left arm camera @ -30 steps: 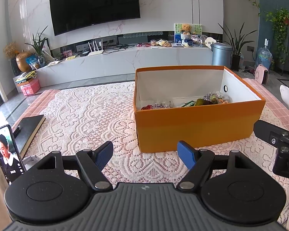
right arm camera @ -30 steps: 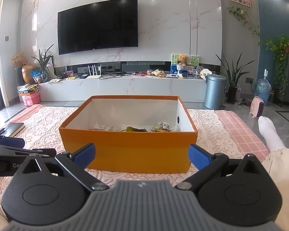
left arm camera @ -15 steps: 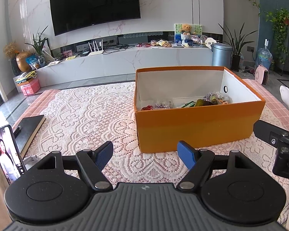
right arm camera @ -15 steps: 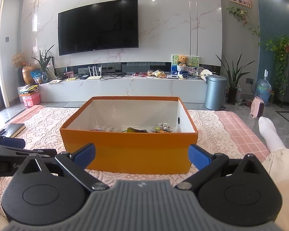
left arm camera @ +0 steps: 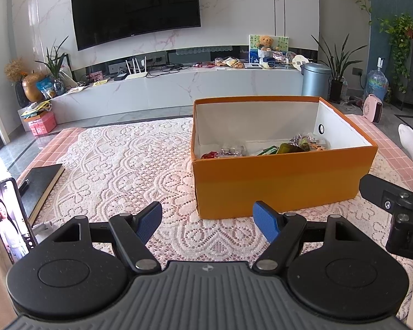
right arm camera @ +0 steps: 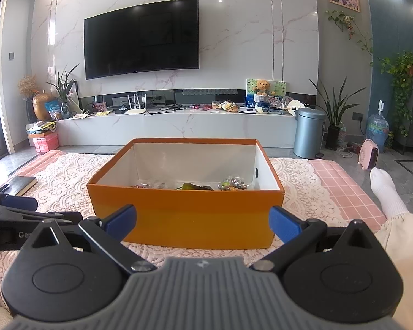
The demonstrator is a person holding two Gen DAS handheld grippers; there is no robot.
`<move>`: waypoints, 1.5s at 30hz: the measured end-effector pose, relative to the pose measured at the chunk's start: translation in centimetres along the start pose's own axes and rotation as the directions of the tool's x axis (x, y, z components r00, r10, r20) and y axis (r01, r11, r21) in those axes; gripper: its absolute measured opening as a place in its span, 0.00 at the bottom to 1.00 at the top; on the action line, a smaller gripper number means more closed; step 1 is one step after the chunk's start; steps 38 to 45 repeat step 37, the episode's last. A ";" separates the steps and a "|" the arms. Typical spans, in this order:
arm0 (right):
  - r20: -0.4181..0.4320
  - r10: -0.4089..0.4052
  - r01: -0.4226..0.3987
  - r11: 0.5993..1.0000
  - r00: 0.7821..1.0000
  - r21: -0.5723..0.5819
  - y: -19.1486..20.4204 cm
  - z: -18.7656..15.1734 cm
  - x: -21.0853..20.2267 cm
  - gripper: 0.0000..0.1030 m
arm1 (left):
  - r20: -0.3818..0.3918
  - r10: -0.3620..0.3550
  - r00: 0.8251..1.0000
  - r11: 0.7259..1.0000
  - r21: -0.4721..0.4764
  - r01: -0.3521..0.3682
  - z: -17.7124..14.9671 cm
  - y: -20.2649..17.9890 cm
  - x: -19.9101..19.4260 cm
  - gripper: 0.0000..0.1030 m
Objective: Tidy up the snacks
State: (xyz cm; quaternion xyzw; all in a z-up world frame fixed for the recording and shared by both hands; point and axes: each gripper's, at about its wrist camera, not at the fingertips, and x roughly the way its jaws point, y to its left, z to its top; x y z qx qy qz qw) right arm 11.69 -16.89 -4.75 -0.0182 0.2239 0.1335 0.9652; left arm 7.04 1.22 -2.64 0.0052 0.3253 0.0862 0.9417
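An orange cardboard box (left arm camera: pixel 283 184) (right arm camera: pixel 184 220) with a white inside stands on the lace cloth, and several wrapped snacks (left arm camera: pixel 303 144) (right arm camera: pixel 231 184) lie on its floor. My left gripper (left arm camera: pixel 208 220) is open and empty, held low in front of the box's near left corner. My right gripper (right arm camera: pixel 202 222) is open and empty too, facing the box's long front wall. In the left wrist view the right gripper's body (left arm camera: pixel 396 209) shows at the right edge; in the right wrist view the left gripper's finger (right arm camera: pixel 16 203) shows at the left.
A lace cloth (left arm camera: pixel 118 165) over a pink checked mat covers the floor. A black notebook (left arm camera: pixel 40 184) and a standing phone (left arm camera: pixel 9 217) are at the left. A person's white-socked foot (right arm camera: pixel 385 189) lies at the right. TV cabinet (right arm camera: pixel 179 126) and bin (right arm camera: pixel 308 132) stand behind.
The right wrist view has risen a little, so the box sits slightly lower in it. The left gripper and box hold still; only the picture on the phone screen changes.
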 end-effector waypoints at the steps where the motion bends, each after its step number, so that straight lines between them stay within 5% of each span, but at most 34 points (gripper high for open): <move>1: 0.000 0.000 0.000 1.000 1.000 0.000 -0.1 0.0 0.0 0.96 | 0.002 0.003 1.000 1.000 0.000 -0.003 0.0 0.0 0.0 0.86; 45: -0.014 0.017 -0.017 1.000 1.000 0.003 0.0 -0.1 0.0 0.96 | 0.034 0.004 0.999 1.000 -0.006 -0.004 0.0 0.8 -0.9 0.86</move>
